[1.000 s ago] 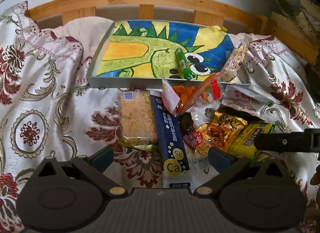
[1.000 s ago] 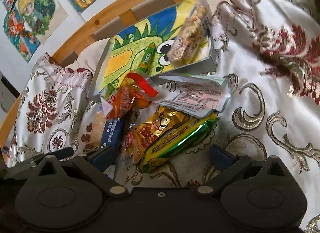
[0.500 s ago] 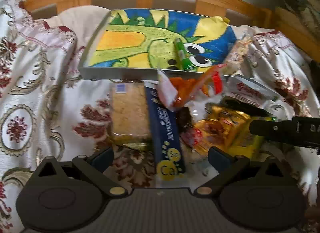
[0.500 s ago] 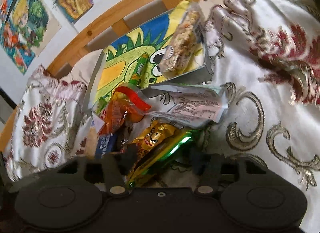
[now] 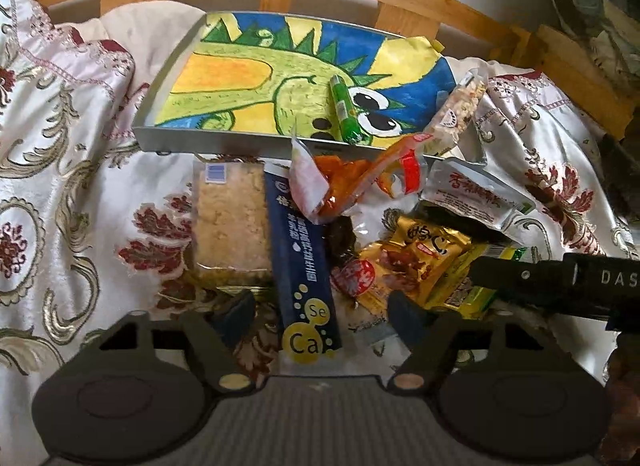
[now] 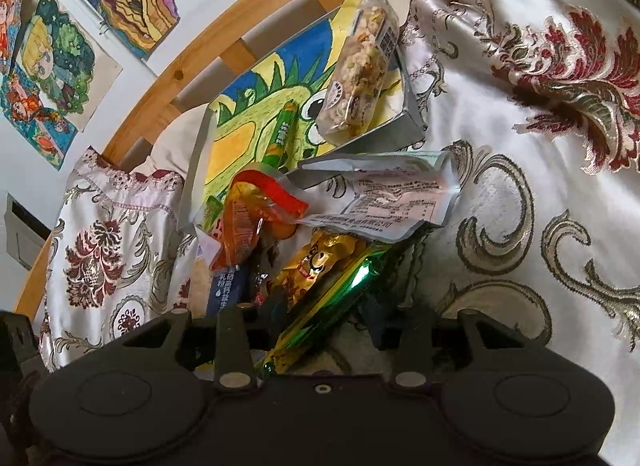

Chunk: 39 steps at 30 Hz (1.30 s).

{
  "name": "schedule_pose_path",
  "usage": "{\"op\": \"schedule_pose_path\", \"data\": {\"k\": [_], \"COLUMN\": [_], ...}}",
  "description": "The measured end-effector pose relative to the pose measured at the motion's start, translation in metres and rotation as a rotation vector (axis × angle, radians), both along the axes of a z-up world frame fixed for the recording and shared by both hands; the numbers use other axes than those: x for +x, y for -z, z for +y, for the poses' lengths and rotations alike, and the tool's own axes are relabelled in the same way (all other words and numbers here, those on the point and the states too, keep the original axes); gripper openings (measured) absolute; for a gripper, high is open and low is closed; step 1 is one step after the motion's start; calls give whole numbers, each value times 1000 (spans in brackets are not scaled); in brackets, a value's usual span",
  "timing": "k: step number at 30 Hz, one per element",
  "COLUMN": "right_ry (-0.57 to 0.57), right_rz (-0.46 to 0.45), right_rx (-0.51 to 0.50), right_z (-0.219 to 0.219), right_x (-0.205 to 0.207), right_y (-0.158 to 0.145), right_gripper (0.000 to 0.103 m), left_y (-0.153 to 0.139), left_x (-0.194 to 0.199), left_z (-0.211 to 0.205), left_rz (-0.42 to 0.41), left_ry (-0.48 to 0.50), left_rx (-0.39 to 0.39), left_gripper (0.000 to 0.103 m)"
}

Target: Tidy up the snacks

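My right claw straddled the green pack, half-closed, its length slanting away toward the tray; left claw gaped empty.

Left hand-held gripper half spread; right hand-held gripper narrowed, both low.

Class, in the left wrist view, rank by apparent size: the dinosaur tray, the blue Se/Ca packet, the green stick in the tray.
1. dinosaur tray
2. blue Se/Ca packet, though it lies nearer the camera
3. green stick
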State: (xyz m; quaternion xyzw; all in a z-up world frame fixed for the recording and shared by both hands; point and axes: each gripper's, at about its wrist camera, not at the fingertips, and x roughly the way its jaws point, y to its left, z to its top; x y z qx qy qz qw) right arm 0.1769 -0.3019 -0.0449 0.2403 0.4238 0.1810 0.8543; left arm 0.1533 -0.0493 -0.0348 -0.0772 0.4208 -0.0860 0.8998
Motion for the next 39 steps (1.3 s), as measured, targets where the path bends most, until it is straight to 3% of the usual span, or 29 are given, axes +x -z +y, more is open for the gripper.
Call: {"op": "schedule_pose_path", "data": {"k": [1,5,13,24,31,34,39], "right_ry": [-5,-19,-31,-37,-37,-44,-56], "right_rz": [-1,-3,-14,7,-1,-6,-31], "right_rx": [-2,-7,-27,12,5,12,17], "right_z": [1,4,8,8,9,9,10], "right_x": [0,-1,-2,2,0,-1,-8], "right_y": [0,0,1,6,5,3,-4], "right_gripper": [44,44,31,30,23,19,15], "left_y": [0,3,9,16,16,15,12], "left_x": [1,6,17,25,24,22,14], "left_z": [-1,-1,5,4,4,4,8], "left_rz": [4,15,52,87,100,105,131], "left_ry": [10,21,-27,-26,-35,-42,-60], "left_rx": [-10,-32,-42,-65,-73,-66,-122], "left_gripper": [67,61,39,42,42,37,33]}}
